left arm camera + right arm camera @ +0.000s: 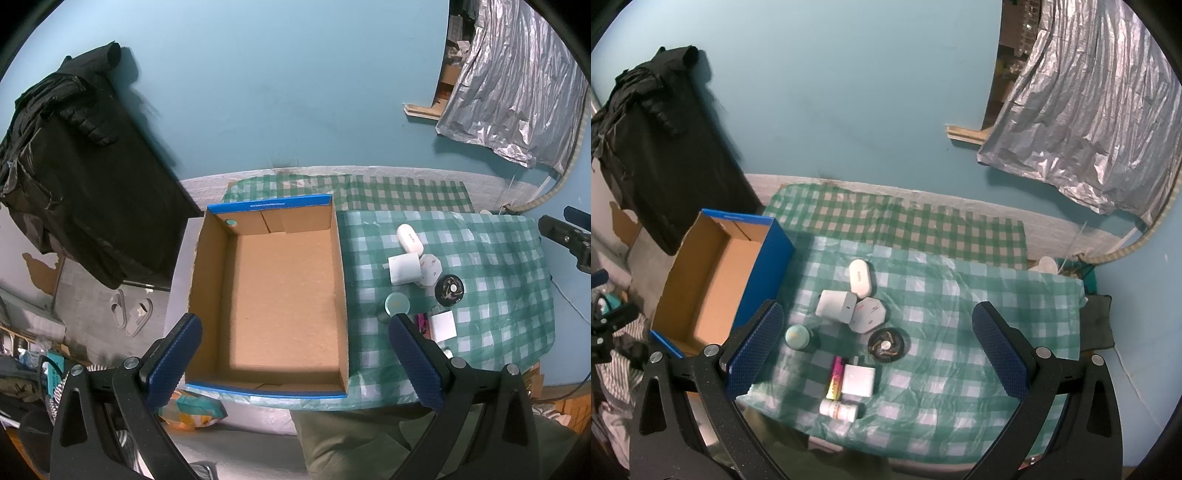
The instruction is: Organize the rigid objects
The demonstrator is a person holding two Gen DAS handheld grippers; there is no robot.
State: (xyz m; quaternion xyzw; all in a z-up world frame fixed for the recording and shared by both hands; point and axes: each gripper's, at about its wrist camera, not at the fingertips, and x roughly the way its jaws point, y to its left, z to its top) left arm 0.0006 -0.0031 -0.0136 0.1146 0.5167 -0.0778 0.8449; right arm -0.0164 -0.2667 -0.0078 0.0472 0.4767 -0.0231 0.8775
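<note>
An empty cardboard box (284, 295) with blue outer walls sits at the table's left; it also shows in the right wrist view (713, 288). Small objects lie on the green checked cloth (960, 350): a white oval case (860, 277), a white charger (836, 305), a white hexagonal piece (868, 314), a teal-capped jar (798, 338), a black round disc (887, 344), a white square adapter (858, 381), a pink tube (835, 378) and a small white bottle (837, 410). My left gripper (295, 363) is open above the box's near edge. My right gripper (879, 352) is open above the objects.
A black garment (74, 166) hangs at the left against the blue wall. Silver foil sheeting (1089, 122) hangs at the right. Slippers (131, 314) and clutter lie on the floor at the left. The table's near edge runs just in front of the bottle.
</note>
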